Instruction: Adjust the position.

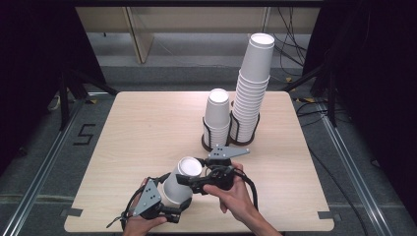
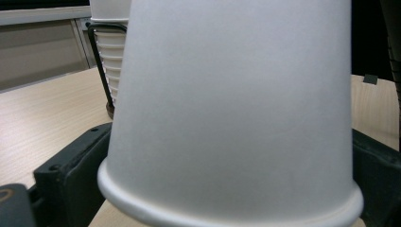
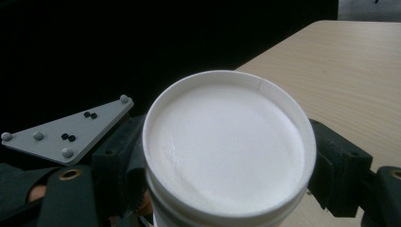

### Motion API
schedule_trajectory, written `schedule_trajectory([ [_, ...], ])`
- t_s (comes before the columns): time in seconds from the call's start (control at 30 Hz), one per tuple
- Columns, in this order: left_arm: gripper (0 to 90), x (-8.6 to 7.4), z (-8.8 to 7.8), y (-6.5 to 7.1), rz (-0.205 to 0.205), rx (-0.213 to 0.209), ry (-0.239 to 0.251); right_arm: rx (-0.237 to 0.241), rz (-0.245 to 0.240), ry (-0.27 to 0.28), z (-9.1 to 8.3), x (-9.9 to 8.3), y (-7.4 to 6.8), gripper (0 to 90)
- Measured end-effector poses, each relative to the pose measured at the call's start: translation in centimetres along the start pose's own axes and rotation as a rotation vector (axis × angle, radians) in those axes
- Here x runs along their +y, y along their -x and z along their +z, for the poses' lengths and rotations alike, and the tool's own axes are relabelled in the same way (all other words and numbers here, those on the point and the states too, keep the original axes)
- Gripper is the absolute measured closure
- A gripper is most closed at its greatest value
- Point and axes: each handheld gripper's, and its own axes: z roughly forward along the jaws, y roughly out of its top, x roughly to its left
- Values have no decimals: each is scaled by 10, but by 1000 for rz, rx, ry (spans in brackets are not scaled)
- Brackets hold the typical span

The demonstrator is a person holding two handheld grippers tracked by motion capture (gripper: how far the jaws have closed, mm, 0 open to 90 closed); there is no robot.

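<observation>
Hovering low over the near edge of the worktop point(image 1: 147, 123), a white paper cup point(image 1: 181, 183) sits upside down between both grippers, its closed base facing up and its rolled rim lowest. The left gripper point(image 1: 169, 209) flanks the cup near that rim; in the left gripper view the cup's wall point(image 2: 231, 109) rises between the two black jaws, which stand wide on either side, and whether their pads still press on it cannot be told. The right gripper point(image 1: 194, 179) has its jaws on either side of the cup near the base; the right gripper view looks down on the recessed base point(image 3: 227, 146) with a jaw close against each side, apparently holding it. A grey three-cornered plate point(image 3: 71, 135) of the left gripper shows beside the cup there.

Farther back on the worktop, a black wire holder point(image 1: 228, 135) carries two stacks of like cups: a short stack point(image 1: 217, 115) and, just beside it, a tall stack point(image 1: 252, 88). No brand, label or print is readable on any cup. On the floor left of the worktop, a dark mark shaped like a "5" point(image 1: 84, 133) is visible.
</observation>
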Motion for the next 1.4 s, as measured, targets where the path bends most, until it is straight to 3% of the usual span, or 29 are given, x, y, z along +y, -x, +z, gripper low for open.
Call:
schedule_trajectory([
  [0.1, 36, 0, 0, -1, 13, -7, 0, 10, 18, -5, 0, -1, 3, 242],
  [0.13, 43, 1, -2, -2, 40, 2, -30, 9, 21, -7, 0, -1, 3, 240],
  [0.2, 58, 2, -2, -1, 49, 6, -54, 12, 36, -25, -1, -2, 5, 236],
  [0.27, 67, 2, -2, -1, 70, 10, -70, 17, 38, -30, -1, -3, 6, 232],
  [0.3, 72, 2, -2, -1, 66, 6, -73, 17, 16, -33, -1, -2, 8, 231],
  [0.4, 76, 3, -1, -1, 82, 5, -87, 28, 27, -47, -1, -2, 10, 224],
  [0.63, 85, 3, -1, -1, 134, -5, -180, -5, -91, -164, -6, 2, 14, 161],
  [0.9, 90, 4, 0, 5, 204, -18, -221, -8, -208, -274, -12, 4, 15, 159],
  [1.1, 89, 4, -1, 3, 218, -21, -221, 15, -213, -320, -13, 2, 17, 165],
  [1.4, 88, 4, -1, 5, 235, -38, -223, 39, -203, -324, -14, 2, 19, 200],
])
